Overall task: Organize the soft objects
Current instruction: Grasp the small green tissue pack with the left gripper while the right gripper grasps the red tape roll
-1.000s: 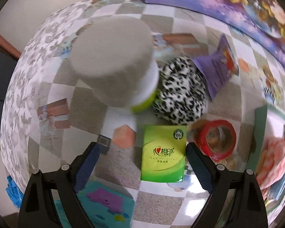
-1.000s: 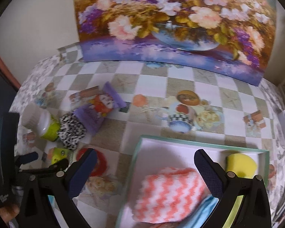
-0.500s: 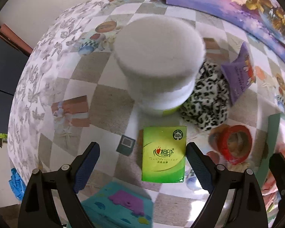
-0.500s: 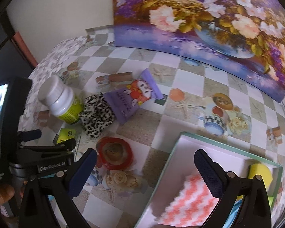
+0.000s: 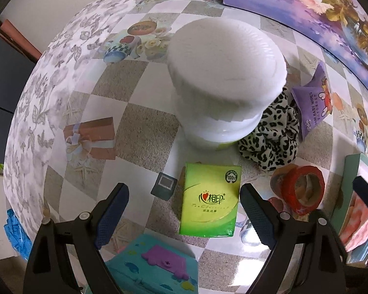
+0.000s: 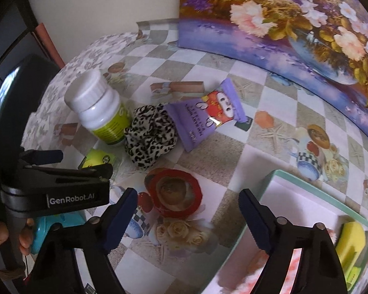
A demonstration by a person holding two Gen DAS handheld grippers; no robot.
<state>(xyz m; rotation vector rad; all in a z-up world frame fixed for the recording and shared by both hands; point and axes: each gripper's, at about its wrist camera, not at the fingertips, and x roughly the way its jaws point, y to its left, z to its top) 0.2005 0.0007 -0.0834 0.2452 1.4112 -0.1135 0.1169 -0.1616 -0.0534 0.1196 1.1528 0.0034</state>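
Observation:
A green tissue pack [image 5: 209,202] lies flat on the checkered tablecloth, between the fingers of my open left gripper [image 5: 184,216]; only its corner [image 6: 98,159] shows in the right wrist view. A leopard-print scrunchie [image 5: 272,137] [image 6: 151,137] lies beyond it, touching a purple baby-wipes pouch [image 5: 312,106] [image 6: 209,117]. My right gripper [image 6: 187,216] is open and empty above a red tape roll [image 6: 176,199] [image 5: 303,192]. A teal-rimmed tray [image 6: 269,180] at the right holds an orange-white cloth [image 6: 277,267] and a yellow sponge [image 6: 350,240].
A white-capped bottle with a green label [image 5: 227,83] [image 6: 98,110] stands just behind the tissue pack. A teal toy box [image 5: 157,267] lies at the near edge. A flower painting [image 6: 294,14] leans at the back. The table edge drops off at the left.
My left gripper has come lower and closer over the tissue pack and bottle. My right gripper has swung left, away from the tray toward the tape roll and scrunchie.

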